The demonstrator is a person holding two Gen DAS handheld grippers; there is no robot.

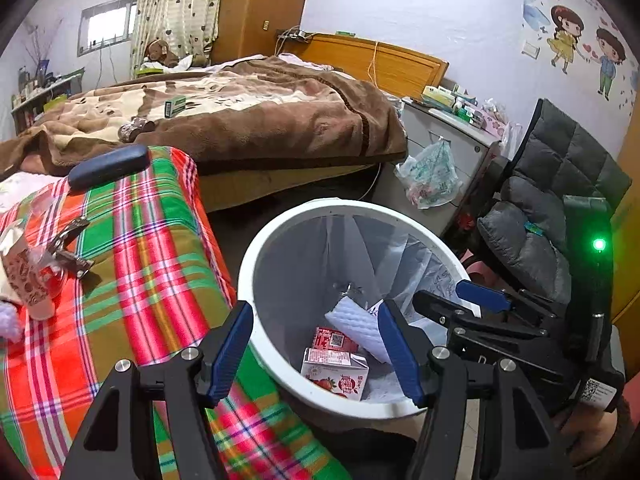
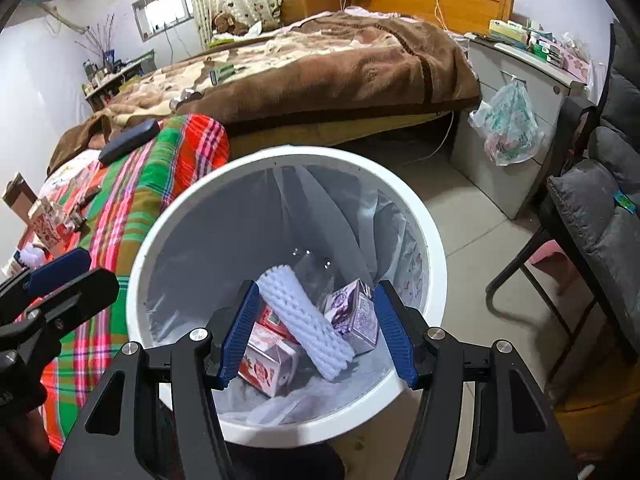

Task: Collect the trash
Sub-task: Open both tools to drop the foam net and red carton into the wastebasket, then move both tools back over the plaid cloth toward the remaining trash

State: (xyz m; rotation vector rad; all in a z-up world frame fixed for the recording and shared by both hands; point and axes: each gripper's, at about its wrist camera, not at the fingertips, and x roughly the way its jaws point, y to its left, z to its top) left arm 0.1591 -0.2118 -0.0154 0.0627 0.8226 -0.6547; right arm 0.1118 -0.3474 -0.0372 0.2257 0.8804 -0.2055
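Observation:
A white trash bin (image 2: 434, 248) with a clear liner stands on the floor beside a plaid-covered surface (image 1: 160, 264). Inside lie a white foam sleeve (image 2: 308, 320), a red strawberry carton (image 2: 266, 368) and a purple carton (image 2: 356, 316). My right gripper (image 2: 316, 332) hangs open over the bin, nothing between its blue pads. My left gripper (image 1: 316, 354) is also open and empty, over the bin's near rim (image 1: 256, 344). The right gripper (image 1: 460, 304) shows at the bin's right side in the left wrist view. A patterned paper cup (image 1: 24, 276) and clear wrap lie on the plaid cover.
A dark case (image 1: 108, 166) rests on the plaid cover's far end. Behind it is a bed with a brown blanket (image 1: 260, 120) and a green box (image 1: 175, 106). A plastic bag (image 2: 508, 128) hangs on a grey cabinet. A grey padded chair (image 2: 592, 216) stands to the right.

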